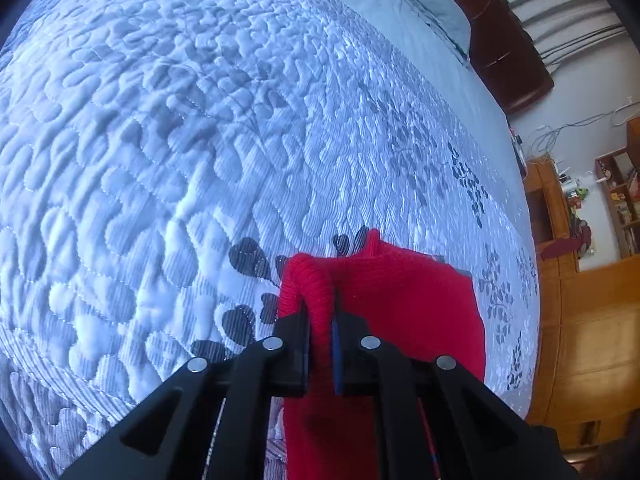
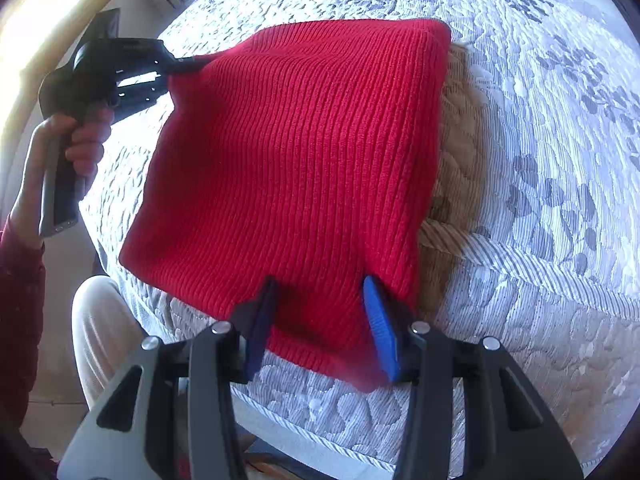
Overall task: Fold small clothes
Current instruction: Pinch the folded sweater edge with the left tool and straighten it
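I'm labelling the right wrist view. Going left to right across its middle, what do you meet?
Person's hand on the left claw → red knit garment → tan knit garment peeking from beneath → quilted bedspread.

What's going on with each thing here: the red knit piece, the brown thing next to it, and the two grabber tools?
Red knit garment: lying spread on the quilted bedspread, one corner bunched up and pinched.
Left gripper: shut on that bunched corner.
Right gripper: jaws apart, straddling the garment's near edge; pads not pressing it.
Tan garment: lying partly under the red one's right edge, untouched.
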`<action>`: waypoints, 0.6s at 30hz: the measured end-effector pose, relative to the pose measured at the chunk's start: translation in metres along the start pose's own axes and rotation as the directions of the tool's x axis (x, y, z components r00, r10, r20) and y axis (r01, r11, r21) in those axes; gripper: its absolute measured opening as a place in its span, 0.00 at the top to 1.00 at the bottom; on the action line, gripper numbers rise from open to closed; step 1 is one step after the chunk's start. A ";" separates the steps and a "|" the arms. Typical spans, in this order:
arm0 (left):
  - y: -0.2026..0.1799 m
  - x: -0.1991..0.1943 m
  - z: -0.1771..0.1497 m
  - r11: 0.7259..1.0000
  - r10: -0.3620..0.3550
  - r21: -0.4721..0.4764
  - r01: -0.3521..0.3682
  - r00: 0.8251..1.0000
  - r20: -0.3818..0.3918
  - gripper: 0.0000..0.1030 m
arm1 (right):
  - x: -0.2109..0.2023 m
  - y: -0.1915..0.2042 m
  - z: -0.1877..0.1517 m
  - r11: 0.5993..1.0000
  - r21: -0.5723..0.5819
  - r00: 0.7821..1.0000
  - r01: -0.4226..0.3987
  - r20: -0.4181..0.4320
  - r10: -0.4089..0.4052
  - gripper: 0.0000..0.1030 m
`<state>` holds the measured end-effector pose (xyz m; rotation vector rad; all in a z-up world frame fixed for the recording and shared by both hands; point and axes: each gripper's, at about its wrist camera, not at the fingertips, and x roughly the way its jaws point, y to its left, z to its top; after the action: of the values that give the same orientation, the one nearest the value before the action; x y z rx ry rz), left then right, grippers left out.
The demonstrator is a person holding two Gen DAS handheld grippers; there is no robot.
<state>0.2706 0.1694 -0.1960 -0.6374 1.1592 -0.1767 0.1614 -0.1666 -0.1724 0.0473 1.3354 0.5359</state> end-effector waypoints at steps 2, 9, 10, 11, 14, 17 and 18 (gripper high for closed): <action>-0.003 0.000 0.001 0.999 -0.027 -0.021 0.027 1.000 -0.001 0.84 | 0.000 0.002 -0.001 1.000 0.000 1.000 0.003 0.002 -0.003 0.55; -0.017 -0.030 -0.030 0.999 0.037 0.032 -0.037 0.999 -0.019 0.57 | -0.027 0.000 -0.012 1.000 0.009 0.998 -0.005 0.057 0.005 0.51; -0.020 -0.037 -0.041 0.998 0.044 0.056 -0.042 0.999 -0.025 0.57 | -0.031 -0.002 -0.014 1.000 0.011 0.998 -0.003 0.065 0.002 0.51; -0.023 -0.042 -0.054 0.994 0.073 0.079 -0.070 0.997 -0.039 0.56 | -0.036 -0.004 -0.017 1.000 0.018 0.997 -0.007 0.075 0.005 0.51; -0.028 -0.050 -0.091 0.988 0.099 0.129 -0.087 0.991 -0.089 0.56 | -0.043 -0.007 -0.024 0.999 0.034 0.997 0.002 0.083 -0.005 0.51; -0.037 -0.056 -0.125 0.982 0.097 0.171 -0.075 0.988 -0.124 0.56 | -0.045 -0.011 -0.031 0.998 0.039 0.995 0.050 0.085 -0.053 0.51; -0.040 -0.058 -0.134 0.981 0.096 0.181 -0.072 0.987 -0.130 0.56 | -0.046 -0.013 -0.034 0.998 0.045 0.995 0.048 0.085 -0.052 0.51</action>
<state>0.1352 0.1122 -0.1610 -0.4246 1.2855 -0.2513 0.1284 -0.2049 -0.1430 0.0710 1.2604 0.4583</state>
